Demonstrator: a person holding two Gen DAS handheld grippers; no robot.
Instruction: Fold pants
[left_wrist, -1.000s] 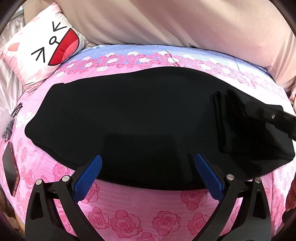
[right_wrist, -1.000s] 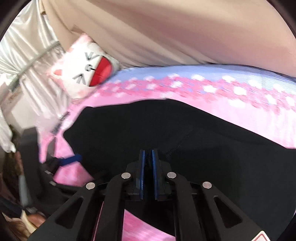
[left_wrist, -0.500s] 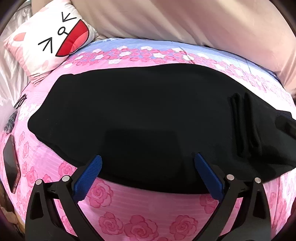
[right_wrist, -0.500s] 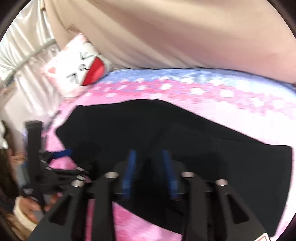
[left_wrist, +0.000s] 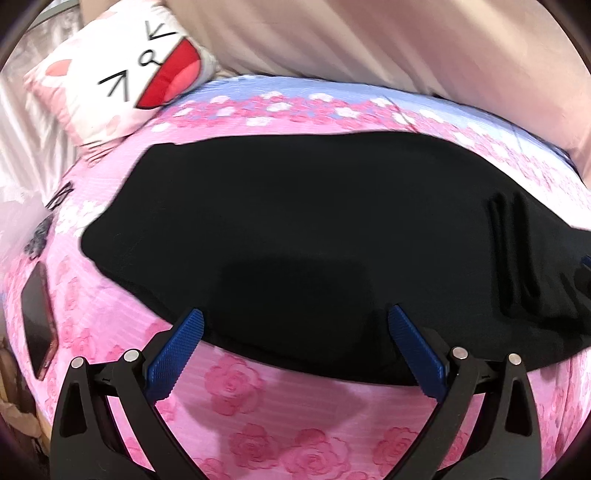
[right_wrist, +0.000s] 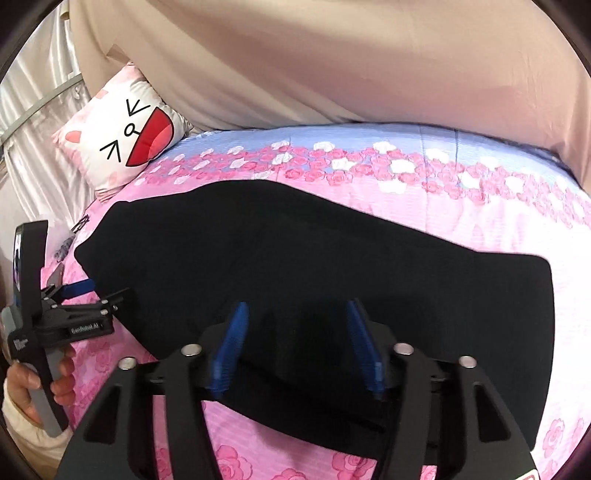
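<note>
Black fabric pants (left_wrist: 314, 229) lie spread flat across bed with pink rose-print sheet (left_wrist: 236, 387), folded into long slab, near bed's front edge. Left gripper (left_wrist: 295, 336) over pants' near edge, blue-padded fingers (left_wrist: 177, 354) spread wide, grasping nothing. Right gripper (right_wrist: 295, 347) likewise released, fingers (right_wrist: 229, 347) apart above cloth. White cat-face pillow (right_wrist: 125, 136) at bed's far left corner. Dark phone (left_wrist: 37, 325) near left edge.
</note>
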